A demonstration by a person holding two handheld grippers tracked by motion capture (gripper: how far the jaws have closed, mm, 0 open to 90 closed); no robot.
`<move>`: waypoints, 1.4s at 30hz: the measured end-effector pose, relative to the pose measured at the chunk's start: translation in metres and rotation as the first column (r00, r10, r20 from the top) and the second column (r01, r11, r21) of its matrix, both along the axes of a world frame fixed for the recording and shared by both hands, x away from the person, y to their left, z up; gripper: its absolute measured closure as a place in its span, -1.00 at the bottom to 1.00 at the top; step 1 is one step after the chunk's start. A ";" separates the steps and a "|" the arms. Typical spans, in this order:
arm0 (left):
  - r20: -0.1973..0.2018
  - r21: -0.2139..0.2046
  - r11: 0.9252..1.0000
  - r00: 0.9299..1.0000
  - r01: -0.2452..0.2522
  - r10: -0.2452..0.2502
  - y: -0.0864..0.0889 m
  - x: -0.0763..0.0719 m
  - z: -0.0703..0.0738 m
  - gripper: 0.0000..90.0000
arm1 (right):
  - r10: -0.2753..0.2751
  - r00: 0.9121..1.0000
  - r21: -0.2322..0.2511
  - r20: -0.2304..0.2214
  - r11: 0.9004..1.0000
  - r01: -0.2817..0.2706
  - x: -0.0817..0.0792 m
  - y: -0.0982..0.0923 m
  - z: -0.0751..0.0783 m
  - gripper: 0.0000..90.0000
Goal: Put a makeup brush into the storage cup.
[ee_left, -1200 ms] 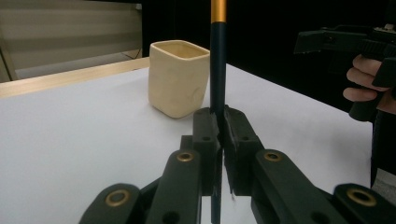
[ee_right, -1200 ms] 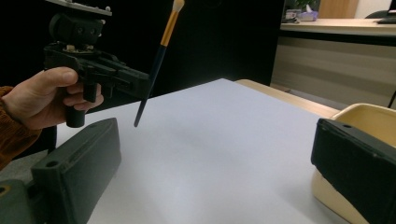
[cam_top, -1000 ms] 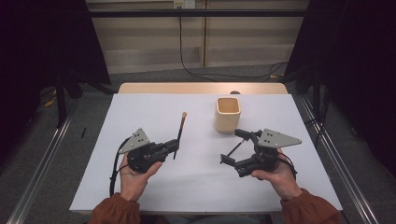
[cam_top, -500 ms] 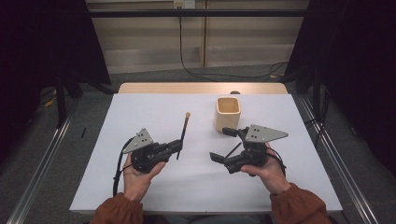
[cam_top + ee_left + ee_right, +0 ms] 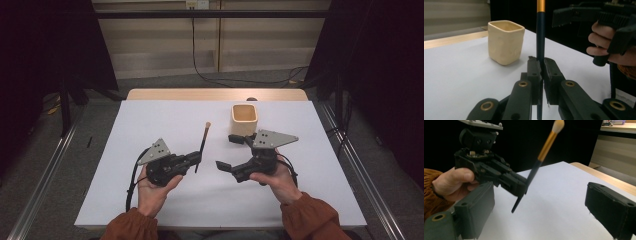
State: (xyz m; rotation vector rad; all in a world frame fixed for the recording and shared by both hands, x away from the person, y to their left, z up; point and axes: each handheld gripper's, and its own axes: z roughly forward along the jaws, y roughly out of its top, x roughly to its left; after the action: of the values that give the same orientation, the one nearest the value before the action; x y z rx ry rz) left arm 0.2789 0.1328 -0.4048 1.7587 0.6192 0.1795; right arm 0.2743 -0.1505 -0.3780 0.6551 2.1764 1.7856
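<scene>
Fingers of our left gripper (image 5: 194, 158) clench the dark-handled, gold-ferruled makeup brush (image 5: 203, 144) above the white worktop (image 5: 150, 120). Our right gripper (image 5: 226, 152) has just been closing, nothing between its spread fingers. We judge the square cream ceramic cup (image 5: 244, 119) awaits the brush; open room all around.

Beige cup (image 5: 244, 119) on white table (image 5: 150, 130)

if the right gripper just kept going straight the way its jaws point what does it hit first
Most likely the brush clamped in the left gripper: in the right gripper view it stands between the open jaws of the right gripper, which point toward it. Depth is hard to judge, so the left gripper's own jaws could come first.
</scene>
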 end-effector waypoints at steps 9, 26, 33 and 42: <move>0.008 -0.007 1.000 1.000 0.009 -0.009 -0.004 -0.001 -0.001 0.87 | 0.008 1.000 0.000 -0.014 1.000 -0.008 0.009 0.007 0.006 -0.76; 0.011 -0.015 1.000 1.000 0.010 -0.010 -0.005 -0.003 -0.002 0.87 | 0.058 0.998 0.034 -0.039 0.998 -0.057 0.024 0.023 0.005 -0.29; 0.009 -0.014 1.000 1.000 0.014 -0.014 -0.007 -0.004 -0.002 0.87 | 0.066 0.996 0.063 -0.061 0.996 -0.063 0.028 0.024 0.003 0.08; 0.002 -0.009 1.000 1.000 0.019 -0.019 -0.008 -0.003 -0.003 0.87 | 0.078 0.994 0.074 -0.079 0.995 -0.072 0.031 0.023 0.002 0.40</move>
State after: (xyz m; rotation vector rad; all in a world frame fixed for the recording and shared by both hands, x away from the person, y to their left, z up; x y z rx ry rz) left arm 0.2756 0.1246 -0.4082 1.7545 0.6002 0.1649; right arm 0.3048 -0.1278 -0.3762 0.6824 2.2270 1.9136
